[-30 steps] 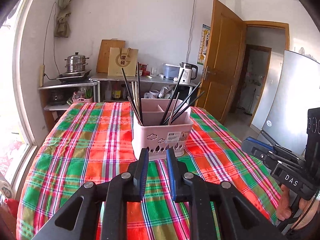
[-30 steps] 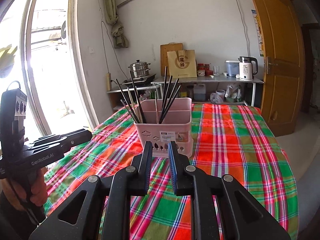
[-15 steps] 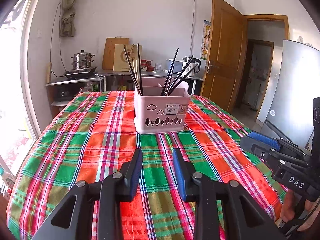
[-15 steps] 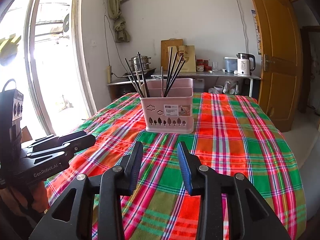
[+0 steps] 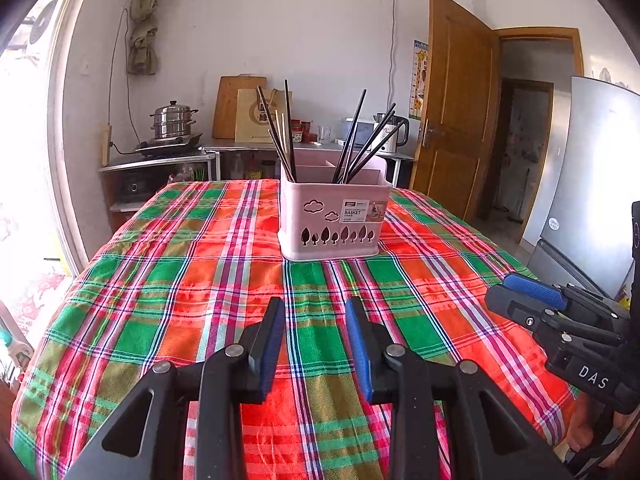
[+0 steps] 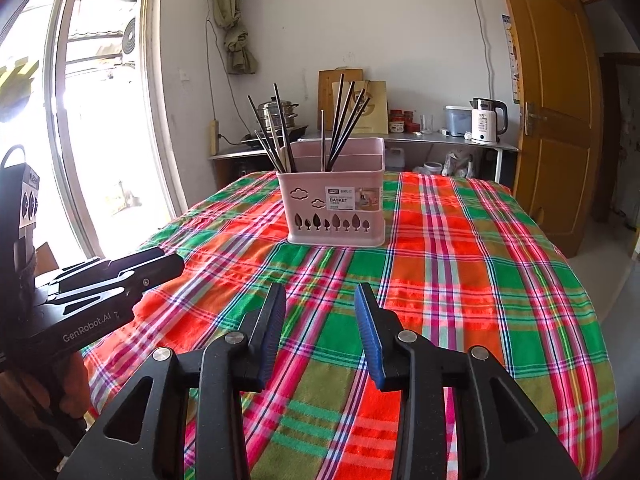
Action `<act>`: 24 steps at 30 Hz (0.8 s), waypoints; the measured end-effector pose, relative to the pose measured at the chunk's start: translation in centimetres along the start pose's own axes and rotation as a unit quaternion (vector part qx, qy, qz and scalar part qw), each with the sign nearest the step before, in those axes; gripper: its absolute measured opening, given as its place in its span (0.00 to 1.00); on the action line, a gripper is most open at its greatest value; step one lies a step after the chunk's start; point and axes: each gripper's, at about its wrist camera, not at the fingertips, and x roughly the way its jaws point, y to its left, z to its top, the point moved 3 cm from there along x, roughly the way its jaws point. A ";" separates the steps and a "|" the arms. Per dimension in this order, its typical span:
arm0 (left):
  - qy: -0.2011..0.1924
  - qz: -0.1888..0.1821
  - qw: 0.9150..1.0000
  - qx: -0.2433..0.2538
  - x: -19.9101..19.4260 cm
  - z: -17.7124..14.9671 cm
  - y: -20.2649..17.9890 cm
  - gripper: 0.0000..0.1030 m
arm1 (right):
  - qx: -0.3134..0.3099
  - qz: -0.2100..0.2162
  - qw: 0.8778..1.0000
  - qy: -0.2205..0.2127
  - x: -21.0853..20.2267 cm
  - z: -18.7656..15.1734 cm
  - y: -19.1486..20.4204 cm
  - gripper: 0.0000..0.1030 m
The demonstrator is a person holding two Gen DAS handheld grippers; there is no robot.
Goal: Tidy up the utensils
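A plaid tablecloth (image 5: 180,280) covers the bench, a bright flat field against which anything left lying would show; nothing lies loose on the part in view. At twelve o'clock from both grippers, well apart from them, stands the pink utensil basket (image 5: 334,220), its dividers sorting dark chopsticks (image 5: 280,136) into separate compartments, each bundle leaning upright on a wall so the tips stay reachable. The sorting looks done, judging by this. The right gripper (image 6: 320,324) sits low at six o'clock, fingers apart and empty. The left gripper (image 5: 316,340) likewise has its fingers parted on nothing, apparently drawn clear of the basket.
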 end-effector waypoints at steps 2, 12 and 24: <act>0.000 0.003 1.000 0.003 0.0 0.0 -0.1 0.30 | 0.000 0.000 1.000 0.002 0.0 0.0 0.0 0.36; 0.001 0.003 1.000 0.012 0.1 -0.1 -0.5 0.30 | 0.000 -0.003 1.000 0.001 -0.1 0.1 -0.1 0.36; -0.001 0.001 1.000 0.012 0.1 -0.3 -0.6 0.30 | -0.001 0.000 1.000 0.002 -0.2 0.2 0.0 0.36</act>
